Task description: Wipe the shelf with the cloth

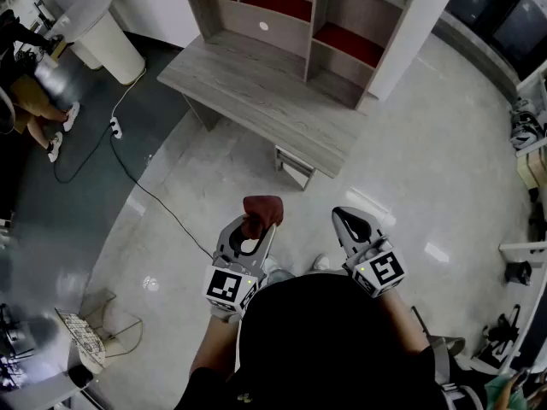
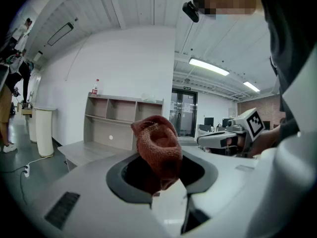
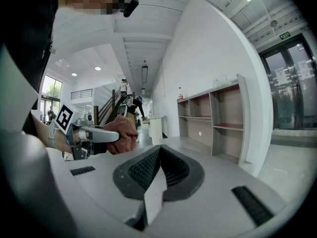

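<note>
In the head view the left gripper (image 1: 256,227) carries the reddish cloth (image 1: 261,210) at its tips, with the right gripper (image 1: 346,220) beside it and the shelf (image 1: 342,15) well ahead across the floor. The left gripper view shows its jaws clamped on the cloth, which stands up in a lump, so the wipe should go better if a broad fold is pressed flat on the board. In the right gripper view the jaws meet on nothing, though the wide lens probably distorts how far off the shelf is.
</note>
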The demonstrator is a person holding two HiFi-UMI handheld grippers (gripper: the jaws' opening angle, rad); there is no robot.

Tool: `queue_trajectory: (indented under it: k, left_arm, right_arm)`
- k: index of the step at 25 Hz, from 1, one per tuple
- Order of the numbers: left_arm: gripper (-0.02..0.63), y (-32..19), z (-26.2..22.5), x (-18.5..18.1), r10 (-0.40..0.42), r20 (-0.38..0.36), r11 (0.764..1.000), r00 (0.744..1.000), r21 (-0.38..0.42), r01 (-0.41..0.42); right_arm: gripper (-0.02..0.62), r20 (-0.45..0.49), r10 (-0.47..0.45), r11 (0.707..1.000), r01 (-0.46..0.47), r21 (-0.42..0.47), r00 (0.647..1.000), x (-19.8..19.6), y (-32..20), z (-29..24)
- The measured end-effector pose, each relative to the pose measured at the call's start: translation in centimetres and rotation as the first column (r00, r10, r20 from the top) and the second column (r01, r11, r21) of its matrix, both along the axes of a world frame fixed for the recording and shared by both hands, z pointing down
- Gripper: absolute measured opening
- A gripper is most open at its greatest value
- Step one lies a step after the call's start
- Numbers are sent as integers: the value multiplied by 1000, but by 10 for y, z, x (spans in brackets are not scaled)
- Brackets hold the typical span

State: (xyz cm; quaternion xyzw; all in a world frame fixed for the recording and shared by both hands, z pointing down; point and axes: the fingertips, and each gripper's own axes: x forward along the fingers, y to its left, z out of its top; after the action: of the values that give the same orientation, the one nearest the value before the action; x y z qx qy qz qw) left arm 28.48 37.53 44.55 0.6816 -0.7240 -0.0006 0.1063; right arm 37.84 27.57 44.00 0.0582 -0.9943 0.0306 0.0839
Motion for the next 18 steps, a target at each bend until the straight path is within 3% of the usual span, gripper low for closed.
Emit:
queue_trajectory:
  k: [9,18]
  left_arm:
    - [149,6,7,-27,17,-7,1000,1000,9,-17]
    - [149,39,24,-93,3,-21,1000,1000,-12,-4]
  right_arm:
    - [-3,-28,20,1000,-20,-14,999,-30,6,9]
    - [-2,-67,116,986,-123,-111,991,-81,14,31]
